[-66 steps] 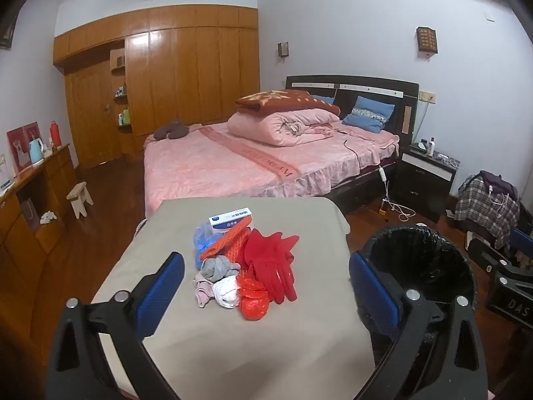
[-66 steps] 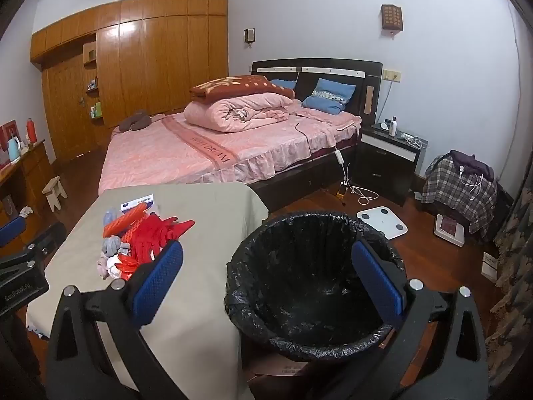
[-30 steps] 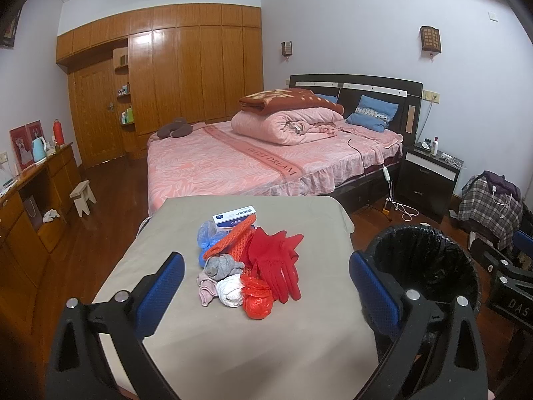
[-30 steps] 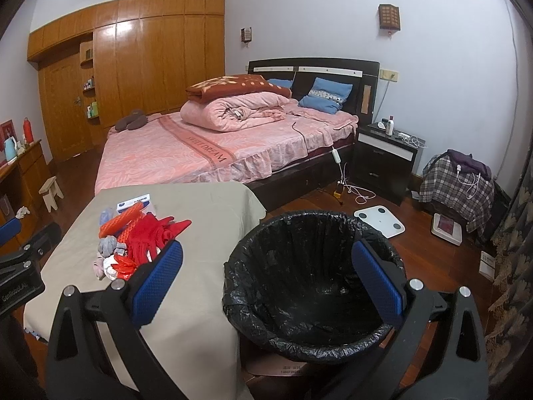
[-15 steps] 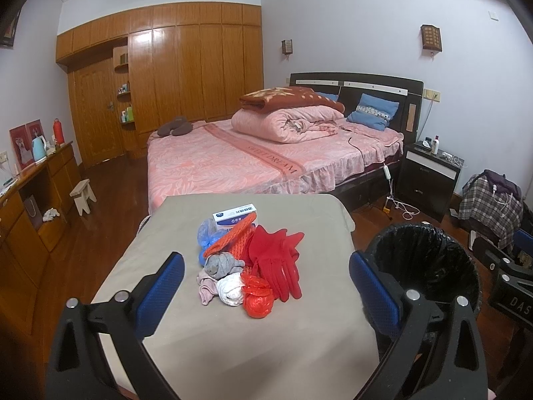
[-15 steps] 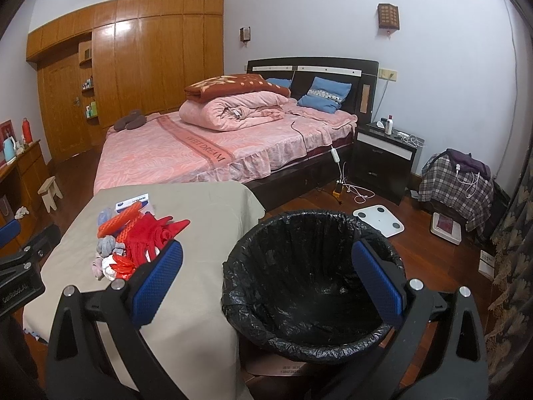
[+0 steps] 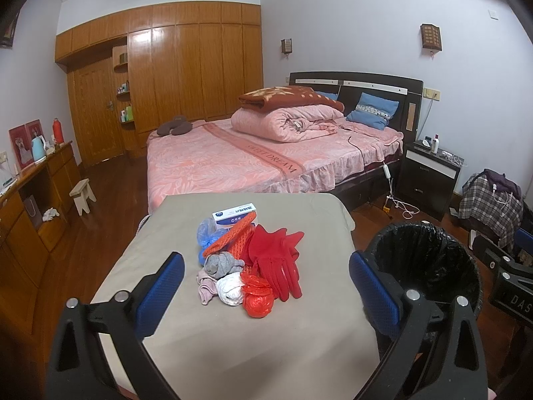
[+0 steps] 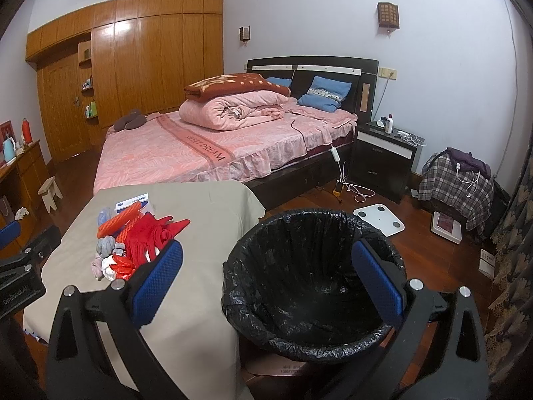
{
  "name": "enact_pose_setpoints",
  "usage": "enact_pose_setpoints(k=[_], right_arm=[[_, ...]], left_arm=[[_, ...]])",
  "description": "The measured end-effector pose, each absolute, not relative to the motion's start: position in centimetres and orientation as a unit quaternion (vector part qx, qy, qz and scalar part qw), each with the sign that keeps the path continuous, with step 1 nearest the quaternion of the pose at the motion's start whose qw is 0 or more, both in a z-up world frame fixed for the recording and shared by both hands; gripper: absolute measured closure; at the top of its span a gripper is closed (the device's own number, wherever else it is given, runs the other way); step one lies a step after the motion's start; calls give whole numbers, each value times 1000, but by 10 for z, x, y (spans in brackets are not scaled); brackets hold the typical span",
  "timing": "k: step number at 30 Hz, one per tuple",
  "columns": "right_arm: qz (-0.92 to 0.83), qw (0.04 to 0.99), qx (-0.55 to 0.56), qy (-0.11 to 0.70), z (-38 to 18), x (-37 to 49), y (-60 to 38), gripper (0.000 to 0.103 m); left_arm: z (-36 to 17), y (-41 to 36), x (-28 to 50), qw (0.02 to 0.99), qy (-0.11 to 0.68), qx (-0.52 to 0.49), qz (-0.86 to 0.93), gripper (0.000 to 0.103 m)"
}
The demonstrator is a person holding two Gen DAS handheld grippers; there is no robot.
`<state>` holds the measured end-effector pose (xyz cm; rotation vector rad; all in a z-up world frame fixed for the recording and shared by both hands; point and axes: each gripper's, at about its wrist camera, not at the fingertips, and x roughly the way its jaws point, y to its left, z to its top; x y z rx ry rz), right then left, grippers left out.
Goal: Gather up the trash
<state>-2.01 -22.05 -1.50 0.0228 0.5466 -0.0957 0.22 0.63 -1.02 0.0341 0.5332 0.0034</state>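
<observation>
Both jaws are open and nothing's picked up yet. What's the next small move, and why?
Probably ease the left gripper forward and down onto the red plastic bag. It is the nearest piece in the pile on the table, the jaws are open and empty, and the bin waits open beside the table.

A table (image 7: 253, 343) covered by a beige cloth is shown, with a pile of items gathered near its middle. In the pile, a white and blue box (image 7: 235, 215) is seen farthest back, beside a blue plastic bag (image 7: 207, 233) and an orange net (image 7: 230, 237). Red gloves (image 7: 278, 261) are spread on the right side. At the front, a grey cloth wad (image 7: 220, 264), a pink cloth (image 7: 206, 285), a white bag (image 7: 230, 288) and a red bag (image 7: 257, 300) are placed touching one another.
</observation>
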Motion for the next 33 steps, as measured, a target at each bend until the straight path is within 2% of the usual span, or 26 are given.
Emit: enact_pose_setpoints(k=[17, 33], right_arm=[[-42, 962, 11, 271, -15, -17, -225, 5], [-18, 961, 8, 276, -49, 18, -191, 5]], left_arm=[[-11, 7, 2, 964, 266, 16, 2, 6], [-44, 46, 16, 959, 282, 2, 29, 6]])
